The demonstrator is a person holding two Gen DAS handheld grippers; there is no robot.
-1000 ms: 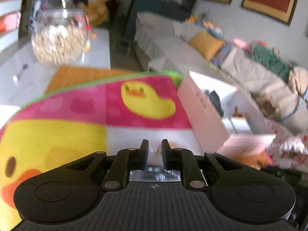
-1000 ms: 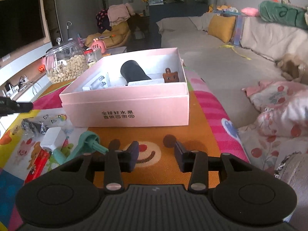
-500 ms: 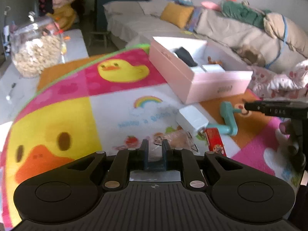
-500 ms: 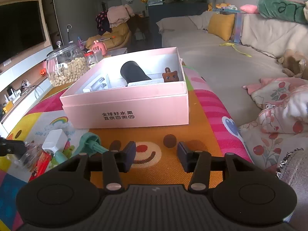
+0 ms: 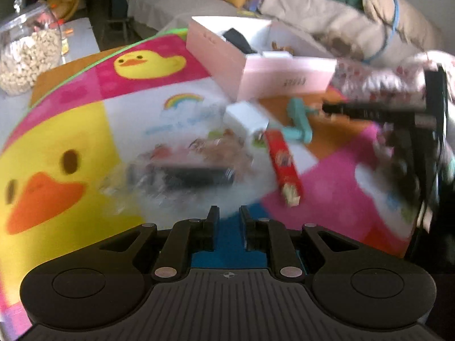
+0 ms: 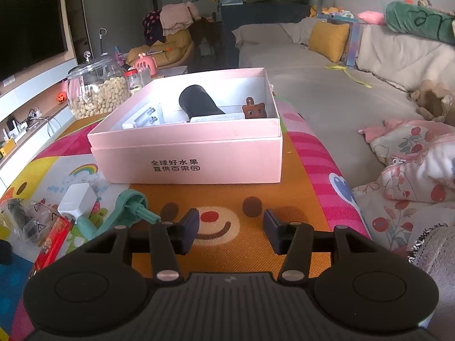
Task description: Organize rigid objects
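A pink open box (image 6: 187, 153) stands on the play mat; it also shows in the left wrist view (image 5: 284, 81). Inside lie a black cylinder (image 6: 199, 103), a brown cat figure (image 6: 254, 110) and white items. On the mat lie a white adapter (image 5: 246, 116), a teal tool (image 5: 298, 122), a red packet (image 5: 284, 167) and a clear bag with a black item (image 5: 184, 176). My left gripper (image 5: 229, 213) is nearly shut and empty, just short of the clear bag. My right gripper (image 6: 231, 221) is open and empty, in front of the box.
A glass jar of nuts (image 6: 96, 91) stands behind the box on a low table. A grey sofa (image 6: 327, 85) with cushions runs along the right. A floral pillow (image 6: 412, 164) lies at the mat's right edge. A TV (image 6: 31, 31) hangs at the left.
My left gripper has swung down and right, closer to the clear bag and red packet; its view is blurred by motion. My right gripper has stayed almost still.
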